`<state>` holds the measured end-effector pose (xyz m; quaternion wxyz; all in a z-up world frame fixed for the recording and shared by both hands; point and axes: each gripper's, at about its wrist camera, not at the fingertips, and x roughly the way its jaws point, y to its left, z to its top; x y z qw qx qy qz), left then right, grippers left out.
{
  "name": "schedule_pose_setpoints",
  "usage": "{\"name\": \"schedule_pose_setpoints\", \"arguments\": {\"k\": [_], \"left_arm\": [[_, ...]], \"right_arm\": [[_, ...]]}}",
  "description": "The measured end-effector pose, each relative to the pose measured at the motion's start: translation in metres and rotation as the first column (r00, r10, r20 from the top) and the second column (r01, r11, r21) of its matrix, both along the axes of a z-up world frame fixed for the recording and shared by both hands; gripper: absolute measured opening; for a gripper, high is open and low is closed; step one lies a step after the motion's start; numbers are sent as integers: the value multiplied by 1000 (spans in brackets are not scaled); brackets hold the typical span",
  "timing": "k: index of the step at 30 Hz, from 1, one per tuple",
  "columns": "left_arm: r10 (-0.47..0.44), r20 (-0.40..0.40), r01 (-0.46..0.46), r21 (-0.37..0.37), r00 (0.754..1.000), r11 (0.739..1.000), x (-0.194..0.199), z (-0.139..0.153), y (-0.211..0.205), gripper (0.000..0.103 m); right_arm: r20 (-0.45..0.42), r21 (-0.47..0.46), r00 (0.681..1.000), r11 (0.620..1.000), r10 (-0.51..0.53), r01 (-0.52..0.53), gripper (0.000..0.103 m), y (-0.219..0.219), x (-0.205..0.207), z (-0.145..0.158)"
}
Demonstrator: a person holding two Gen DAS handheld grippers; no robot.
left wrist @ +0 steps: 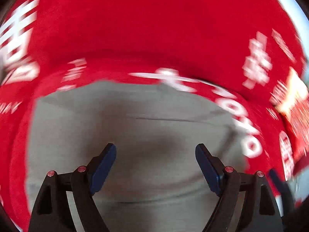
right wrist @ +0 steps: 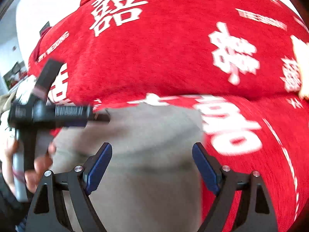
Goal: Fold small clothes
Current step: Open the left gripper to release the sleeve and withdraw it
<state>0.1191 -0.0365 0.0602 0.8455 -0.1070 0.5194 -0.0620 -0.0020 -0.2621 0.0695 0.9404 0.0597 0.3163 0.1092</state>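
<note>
Now both your claws gape empty: left gripper point(left wrist: 155, 171), right gripper point(right wrist: 152, 169) above grey garment point(right wrist: 146, 135) on red blanket point(right wrist: 164, 58); fold looks partly done, finishing uncertain.

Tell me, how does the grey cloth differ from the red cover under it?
The grey garment is plain, while the red blanket carries white characters and lettering. The grey garment is the smaller piece and lies on top; the red blanket spreads out past it on several sides. Both are soft fabric, lying fairly flat.
</note>
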Motion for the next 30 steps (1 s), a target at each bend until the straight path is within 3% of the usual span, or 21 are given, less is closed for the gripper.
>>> {"name": "schedule_pose_setpoints", "arguments": {"k": [3, 5, 7, 9, 11, 18, 22, 24, 28, 30], "left_arm": [[112, -35, -110, 61, 993, 992, 2, -14, 38, 85], [147, -66, -142, 71, 987, 987, 0, -27, 58, 85], [159, -80, -152, 88, 984, 984, -3, -36, 69, 85], [150, -73, -142, 107, 986, 984, -7, -41, 77, 85], [123, -62, -114, 130, 990, 985, -11, -44, 77, 85], [26, 0, -25, 235, 1000, 972, -36, -41, 63, 85], [22, 50, -31, 188, 999, 982, -49, -23, 67, 85], [28, 29, -33, 192, 999, 981, -43, -25, 63, 85], [74, -12, -70, 205, 997, 976, -30, -36, 64, 85], [79, -29, -72, 202, 996, 977, -28, -44, 67, 85]], "right_arm": [[-91, -63, 995, 996, 51, -57, 88, 42, 55, 0], [-186, -171, 982, 985, 4, -36, 88, 65, 89, -12], [-307, -237, 951, 971, -49, -27, 88, 76, 117, -37], [-373, -242, 922, 970, -106, 14, 87, 65, 125, -57], [-346, -155, 932, 987, -105, 54, 87, 43, 111, -58], [-299, -38, 948, 994, -106, 99, 88, -11, 52, -47], [-219, 29, 947, 969, -234, 246, 88, -37, 32, -22], [-208, 14, 951, 972, -229, 236, 88, -32, 35, -16], [-192, -73, 975, 992, -115, 103, 88, 16, 61, -15], [-240, -106, 966, 992, -98, 74, 88, 28, 75, -30]]}}
